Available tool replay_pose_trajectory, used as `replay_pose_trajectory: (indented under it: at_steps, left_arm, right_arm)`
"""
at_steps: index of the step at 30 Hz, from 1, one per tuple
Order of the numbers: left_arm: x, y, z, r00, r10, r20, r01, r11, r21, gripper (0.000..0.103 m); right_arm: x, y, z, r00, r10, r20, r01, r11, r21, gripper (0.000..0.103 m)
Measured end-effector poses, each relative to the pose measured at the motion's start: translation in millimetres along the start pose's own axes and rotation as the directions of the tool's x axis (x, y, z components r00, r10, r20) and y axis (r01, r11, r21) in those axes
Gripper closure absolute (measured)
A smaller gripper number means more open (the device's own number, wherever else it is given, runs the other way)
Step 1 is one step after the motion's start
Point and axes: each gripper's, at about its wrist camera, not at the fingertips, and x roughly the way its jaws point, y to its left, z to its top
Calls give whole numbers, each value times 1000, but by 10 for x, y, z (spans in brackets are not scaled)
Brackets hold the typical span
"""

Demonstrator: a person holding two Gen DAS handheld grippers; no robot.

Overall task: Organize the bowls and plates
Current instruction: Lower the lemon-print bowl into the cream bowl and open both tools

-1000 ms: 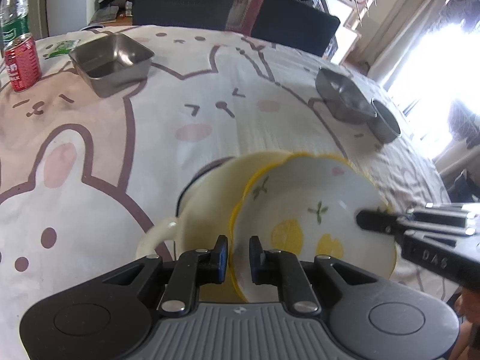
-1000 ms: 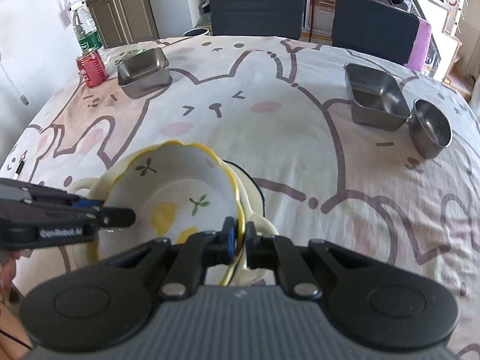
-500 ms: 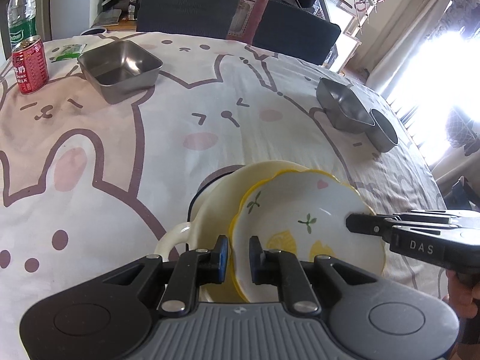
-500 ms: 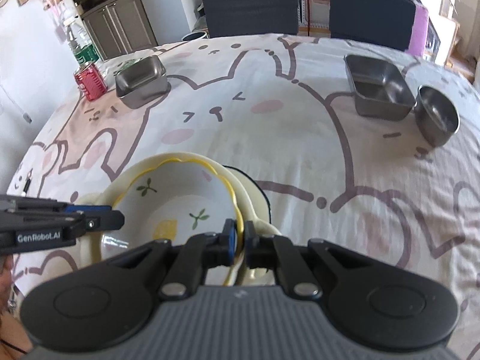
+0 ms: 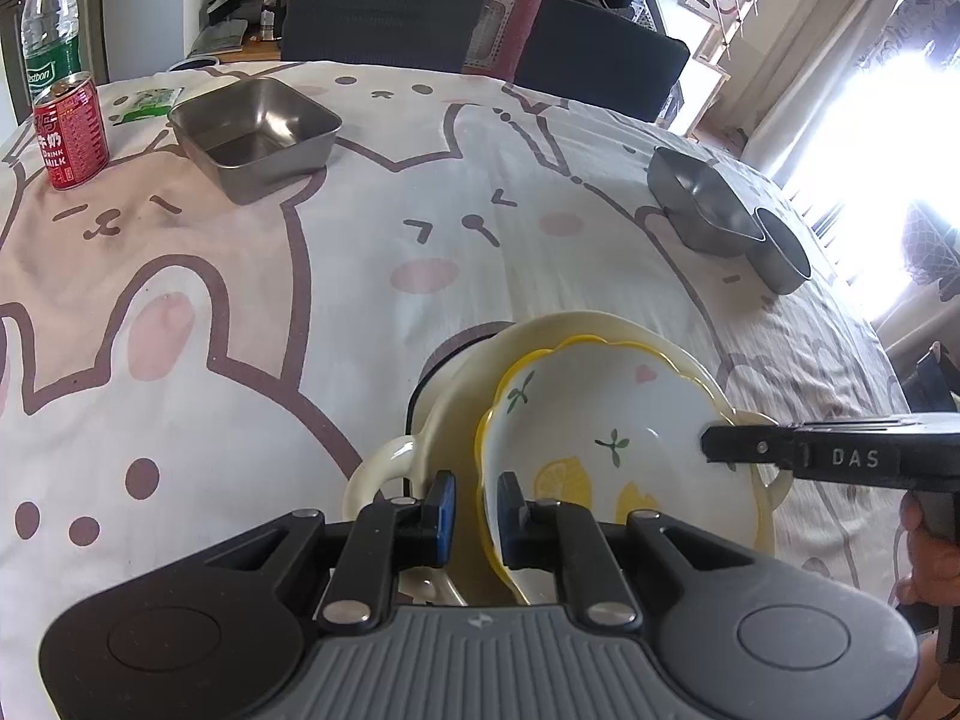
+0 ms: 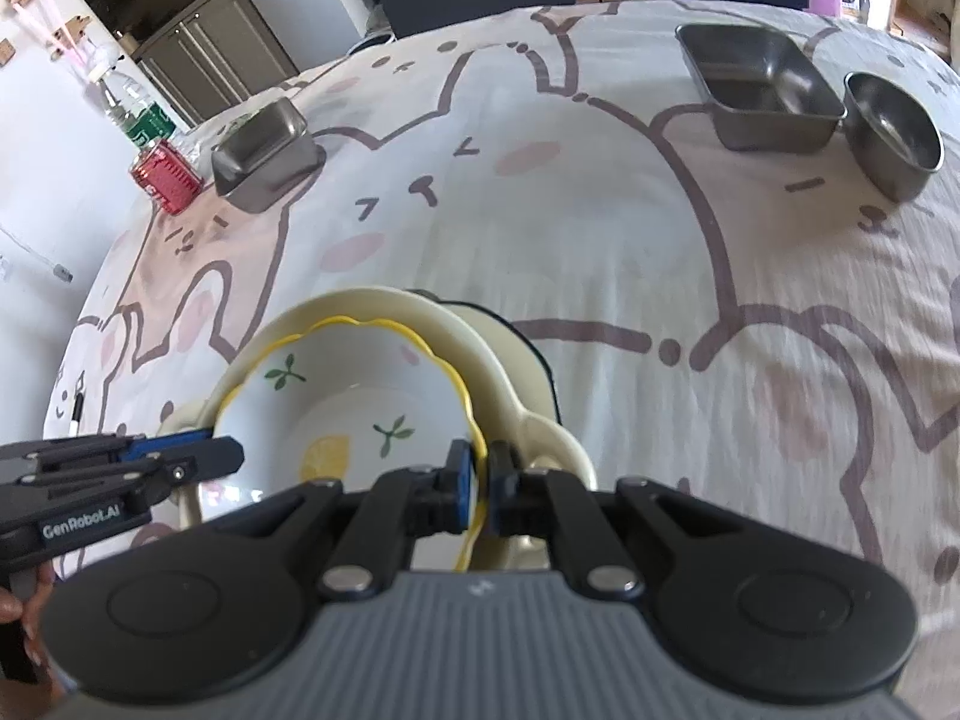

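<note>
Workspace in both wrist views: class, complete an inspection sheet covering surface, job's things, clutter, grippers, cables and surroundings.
Surface: bunny-print tablecloth covers the table.
Job's things: lemon-print bowl nested in cream handled dish; two square steel trays; round steel bowl.
Clutter: red milk can, water bottle, green packet.
Grippers: left gripper and right gripper each shut on the lemon-print bowl's rim, opposite sides.
Cables: white cable beyond the table.
Surroundings: two dark chairs, cabinets, bright window.
</note>
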Motion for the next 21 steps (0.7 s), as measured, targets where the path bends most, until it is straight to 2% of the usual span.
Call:
replay_pose_trajectory:
  at_steps: [6, 21]
  left_arm:
    - [-21, -14, 4, 1000, 7, 1, -7, 1000, 8, 88]
    - [-80, -47, -5, 1000, 17, -2, -17, 1000, 23, 87]
  right_arm:
    - [-129, -12, 15, 999, 7, 35, -6, 1000, -21, 98]
    - [-118, 22, -47, 1000, 9, 22, -8, 998, -65, 98]
